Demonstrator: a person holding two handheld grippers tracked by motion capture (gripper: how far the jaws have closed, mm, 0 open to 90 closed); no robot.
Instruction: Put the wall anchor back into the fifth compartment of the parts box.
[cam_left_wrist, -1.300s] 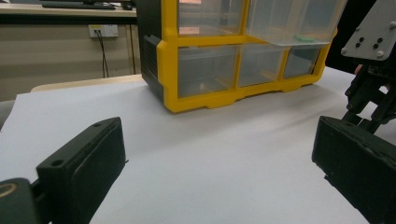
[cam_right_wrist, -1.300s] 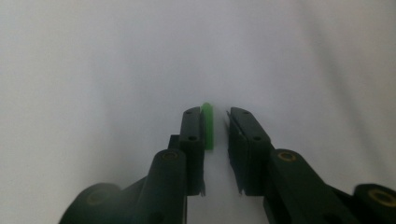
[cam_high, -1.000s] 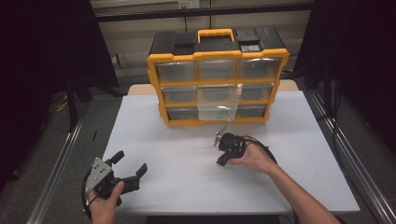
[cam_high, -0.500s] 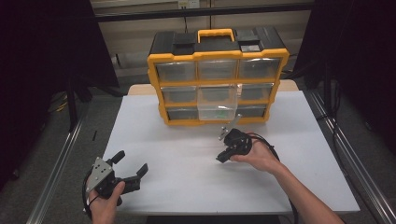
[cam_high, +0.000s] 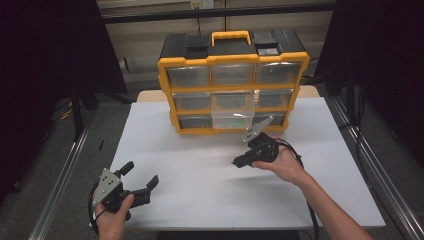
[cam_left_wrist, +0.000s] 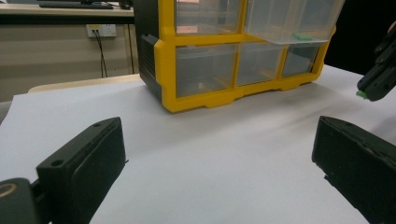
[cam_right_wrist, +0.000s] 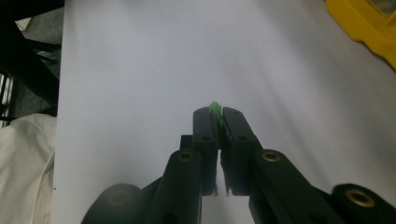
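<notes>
A person's right hand (cam_high: 285, 162) holds the right tool (cam_high: 239, 162) above the white tabletop (cam_high: 200, 165), its jaws pressed together on a small green piece (cam_right_wrist: 215, 108) whose tip pokes out between the pads. In the right gripper view the green piece sits pinched at the very end of the jaws, with bare white surface beyond and a yellow corner of the storage case at the upper right. From the left gripper view the same tool appears at the right edge, a speck of green at its tip, held clear of the surface and in front of the case.

The left tool (cam_high: 141, 179) rests low near the front left corner of the tabletop, gripped by the left hand (cam_high: 112, 220). Its jaws stand wide apart with nothing between them, only blank white surface.

At the far side stands a yellow and black storage case (cam_high: 232, 82) with clear drawers in three rows and a yellow carrying handle on top. The middle drawer (cam_high: 232, 112) is pulled out toward the person, and another green piece (cam_left_wrist: 302, 36) lies inside it near the front edge. The right tool is just in front of that open drawer, slightly to its right.
</notes>
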